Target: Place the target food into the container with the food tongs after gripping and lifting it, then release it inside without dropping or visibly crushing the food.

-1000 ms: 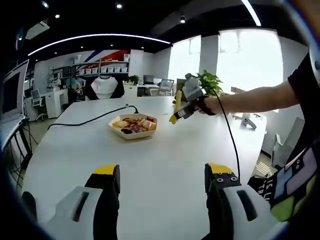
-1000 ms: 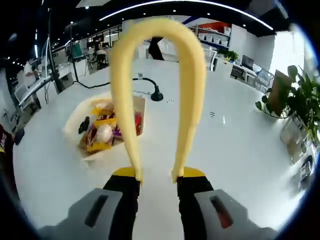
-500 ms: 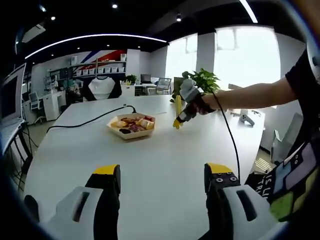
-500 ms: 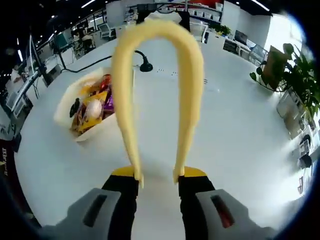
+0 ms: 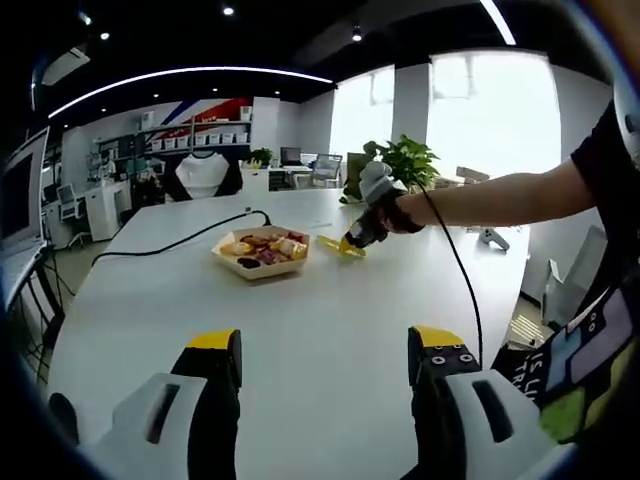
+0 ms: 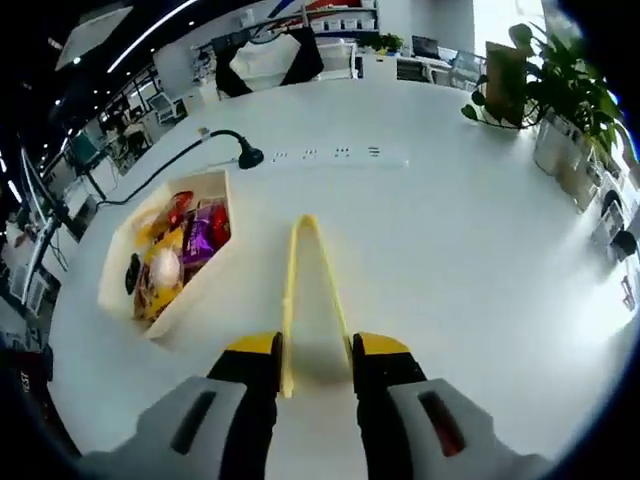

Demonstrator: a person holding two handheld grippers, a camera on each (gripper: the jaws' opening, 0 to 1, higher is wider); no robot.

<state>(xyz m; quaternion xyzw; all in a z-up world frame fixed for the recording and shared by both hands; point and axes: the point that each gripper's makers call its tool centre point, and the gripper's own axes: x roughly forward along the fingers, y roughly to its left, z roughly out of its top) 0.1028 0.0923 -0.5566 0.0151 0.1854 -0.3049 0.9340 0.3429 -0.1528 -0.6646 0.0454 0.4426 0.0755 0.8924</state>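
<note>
Tongs (image 6: 303, 290) in right gripper (image 6: 316, 358)

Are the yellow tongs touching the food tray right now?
Apart. The right gripper view shows bare white table between the tongs and the tray's wall.

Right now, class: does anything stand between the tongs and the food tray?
Nothing visible does. The right gripper holds the tongs beside the tray; bare table lies between them.
</note>
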